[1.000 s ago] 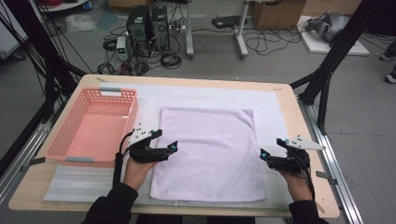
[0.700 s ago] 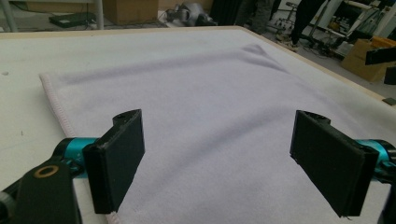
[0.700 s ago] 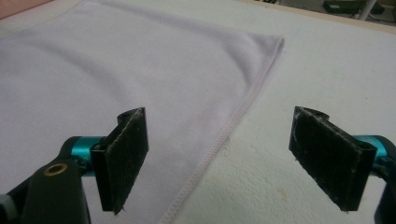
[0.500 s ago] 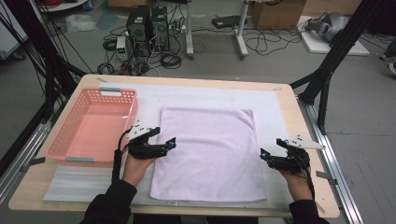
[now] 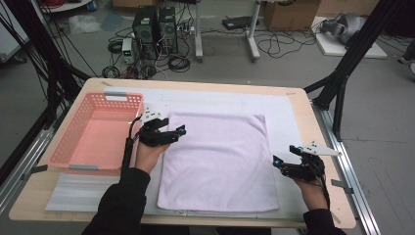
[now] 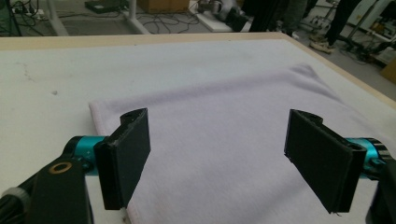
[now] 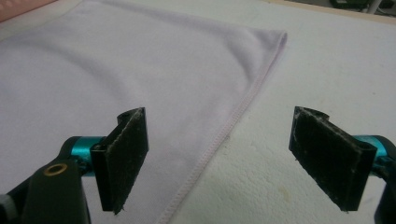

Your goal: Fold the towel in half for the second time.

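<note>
Left claw: Your left gripper (image 5: 172, 133) stands spread, nothing between the pads; its jaws have just been closing a little, and the left gripper view shows only cloth beneath the gap. It hovers at the towel's left edge near the far left corner, pointing toward 3 o'clock in the high view.

Right claw: Your right gripper (image 5: 283, 164) stands spread and holds nothing. It sits just off the towel's right edge, pointing toward 9 o'clock. In the right gripper view the hem (image 7: 224, 135) runs between the jaws, one pad over cloth, the other over the white mat (image 7: 327, 60).

Towel: The towel (image 5: 220, 161) lies flat and square-on at table centre, on the mat. Its long axis runs 12 to 6 in the high view. No fold is visible.

Key relation: From the left claw the towel's body lies at 3 o'clock, and its far left corner (image 6: 93, 106) is just ahead. From the right claw the cloth lies at 9 o'clock, and the hem is directly under the gap. Each hand is nearest its own side edge; the left is further up the towel than the right.

Judgement: You appear set to pinch the two side edges. The right claw is already lined up on its hem; the left looks to be over cloth rather than edge.

Surroundings: A pink basket (image 5: 73, 147) stands at 9 o'clock of the left hand, close beside it.
</note>
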Available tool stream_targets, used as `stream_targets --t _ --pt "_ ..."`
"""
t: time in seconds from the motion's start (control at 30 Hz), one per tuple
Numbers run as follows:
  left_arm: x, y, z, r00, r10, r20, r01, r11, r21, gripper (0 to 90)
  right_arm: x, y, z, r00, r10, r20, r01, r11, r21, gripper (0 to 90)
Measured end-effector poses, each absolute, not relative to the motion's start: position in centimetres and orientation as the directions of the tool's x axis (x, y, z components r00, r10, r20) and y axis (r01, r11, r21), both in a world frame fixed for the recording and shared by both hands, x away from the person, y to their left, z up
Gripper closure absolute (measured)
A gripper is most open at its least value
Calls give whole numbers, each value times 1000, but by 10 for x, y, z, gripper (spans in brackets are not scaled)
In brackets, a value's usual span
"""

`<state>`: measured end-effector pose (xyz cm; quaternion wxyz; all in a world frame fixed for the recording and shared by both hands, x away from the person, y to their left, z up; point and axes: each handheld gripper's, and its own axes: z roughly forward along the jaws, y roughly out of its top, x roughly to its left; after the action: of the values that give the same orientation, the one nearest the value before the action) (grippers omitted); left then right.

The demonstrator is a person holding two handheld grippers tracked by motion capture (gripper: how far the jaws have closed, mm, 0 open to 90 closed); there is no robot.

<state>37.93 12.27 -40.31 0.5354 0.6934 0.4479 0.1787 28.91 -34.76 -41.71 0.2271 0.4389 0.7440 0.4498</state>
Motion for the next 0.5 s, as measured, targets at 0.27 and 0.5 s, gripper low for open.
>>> stream_targets --t 0.27,0.5 --pt "408 126 -416 473 845 -251 495 -19 869 278 290 -348 -417 -516 854 64 450 207 869 188" --pt "423 131 -434 411 878 -245 550 -25 835 319 291 -346 -417 -519 852 69 452 205 868 188"
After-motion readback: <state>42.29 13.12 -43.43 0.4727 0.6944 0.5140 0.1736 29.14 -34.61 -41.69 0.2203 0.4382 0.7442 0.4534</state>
